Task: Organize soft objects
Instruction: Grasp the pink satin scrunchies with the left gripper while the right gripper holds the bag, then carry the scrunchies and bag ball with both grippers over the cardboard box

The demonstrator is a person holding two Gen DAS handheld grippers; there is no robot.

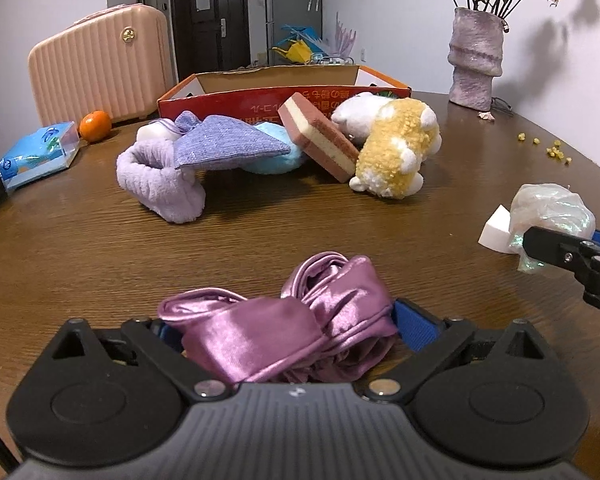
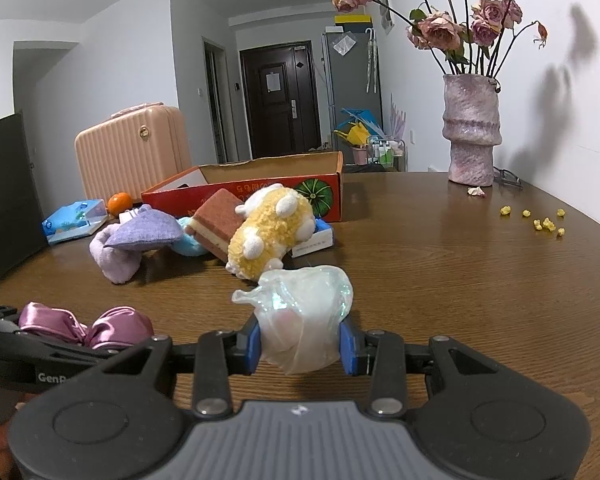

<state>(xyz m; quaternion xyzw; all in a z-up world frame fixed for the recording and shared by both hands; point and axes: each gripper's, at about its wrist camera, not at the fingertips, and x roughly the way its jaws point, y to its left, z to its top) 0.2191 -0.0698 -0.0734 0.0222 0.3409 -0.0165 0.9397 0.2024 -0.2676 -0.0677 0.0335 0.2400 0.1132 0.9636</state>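
Nearest, a purple satin bundle (image 1: pixel 284 336) is pinched between the blue pads of the left gripper (image 1: pixel 288 332), low over the desk (image 1: pixel 80 240). An iridescent plastic-wrapped ball (image 2: pixel 304 320) is clamped by the right gripper (image 2: pixel 300 344), likewise ready for carrying. Farther on, a yellow plush toy (image 2: pixel 272 228), a layered sponge (image 2: pixel 216 220) and lilac cloths (image 2: pixel 140 232) are heaped against the red cardboard box (image 2: pixel 260 188), judged the intended container.

One box (image 2: pixel 236 196), one suitcase (image 2: pixel 132 148), one orange (image 2: pixel 120 202), one vase (image 2: pixel 471 128), one sponge (image 2: pixel 216 220), two plush toys (image 1: pixel 396 148).
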